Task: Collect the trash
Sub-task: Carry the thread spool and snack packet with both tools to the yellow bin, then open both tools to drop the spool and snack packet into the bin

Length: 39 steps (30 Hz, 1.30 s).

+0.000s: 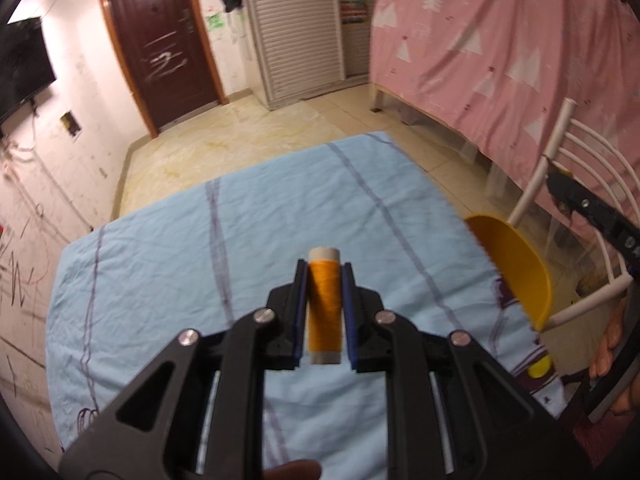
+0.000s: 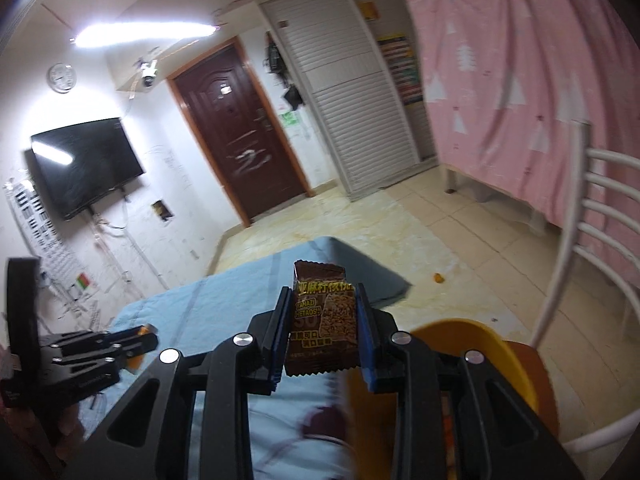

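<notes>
**Spool and Snack Wrapper Carried Toward Yellow Bin**

A spool [image 1: 325, 306] of orange thread is held lengthwise in the left gripper [image 1: 325, 280], its jaws drawn narrow and pressed against the wound thread, with the pale core ends left showing at front and back. In the right gripper [image 2: 323, 312] a brown snack wrapper [image 2: 323, 320] is pinched upright, the jaws closed on its two side edges and its crimped top left standing clear above the fingers. Both items are seen lifted clear of the blue cloth [image 1: 200, 260] spread over the table, where no other loose litter can be made out in either view.

A yellow bin [image 1: 516, 272] is seen just past the cloth's right edge, beside a white chair [image 1: 560, 168]; in the right wrist view its rim lies directly beneath the gripper, behind and below the wrapper. A small orange scrap [image 2: 439, 278] is visible on the tiled floor beyond the table.

The carrying step is judged to be in hand: both pieces have been picked up and neither has been dropped. For the wrapper, little more than an opening of the jaws over the bin's mouth appears to be called for. For the spool, which is held over the middle of the cloth and well apart from the bin, a sweep to the right is needed first, with the right gripper cleared from above the rim so that the two are not knocked together.
</notes>
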Available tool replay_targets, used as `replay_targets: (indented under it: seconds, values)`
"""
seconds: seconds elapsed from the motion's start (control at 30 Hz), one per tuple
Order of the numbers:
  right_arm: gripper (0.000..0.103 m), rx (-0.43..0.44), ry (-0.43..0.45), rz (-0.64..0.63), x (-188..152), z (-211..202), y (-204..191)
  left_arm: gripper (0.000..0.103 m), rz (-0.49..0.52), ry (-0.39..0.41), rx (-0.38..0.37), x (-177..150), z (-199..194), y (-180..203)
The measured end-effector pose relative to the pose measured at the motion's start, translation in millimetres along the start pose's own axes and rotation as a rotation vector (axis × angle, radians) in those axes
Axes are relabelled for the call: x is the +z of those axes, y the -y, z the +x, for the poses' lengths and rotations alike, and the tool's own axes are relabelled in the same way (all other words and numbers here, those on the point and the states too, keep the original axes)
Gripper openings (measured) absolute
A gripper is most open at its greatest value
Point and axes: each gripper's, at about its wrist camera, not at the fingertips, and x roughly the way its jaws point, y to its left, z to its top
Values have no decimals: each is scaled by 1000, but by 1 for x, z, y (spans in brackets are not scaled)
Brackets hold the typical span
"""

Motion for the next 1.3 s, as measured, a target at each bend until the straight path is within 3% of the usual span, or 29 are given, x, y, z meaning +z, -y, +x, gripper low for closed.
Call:
replay_targets:
  seconds: [0.23, 0.47, 0.8, 1.17, 1.2, 1.23, 1.3]
  values:
    - [24, -100, -4, 12, -15, 0, 33, 14, 87, -10, -43, 6, 5, 52]
    - [24, -124, -32, 42, -26, 13, 55, 14, 141, -13, -90, 17, 14, 92]
    - [51, -116, -85, 122, -41, 22, 81, 14, 141, -41, -273, 32, 34, 135]
    - [58, -173, -31, 225, -44, -2, 116, 15, 111, -104, -472, 37, 62, 167]
    - [59, -173, -30, 226, -44, -3, 117, 19, 109, -112, -481, 38, 63, 168]
    - [59, -174, -29, 226, -45, -3, 117, 34, 105, -119, -489, 37, 65, 169]
    - [59, -173, -28, 227, -45, -3, 117, 53, 87, -126, -497, 37, 67, 168]
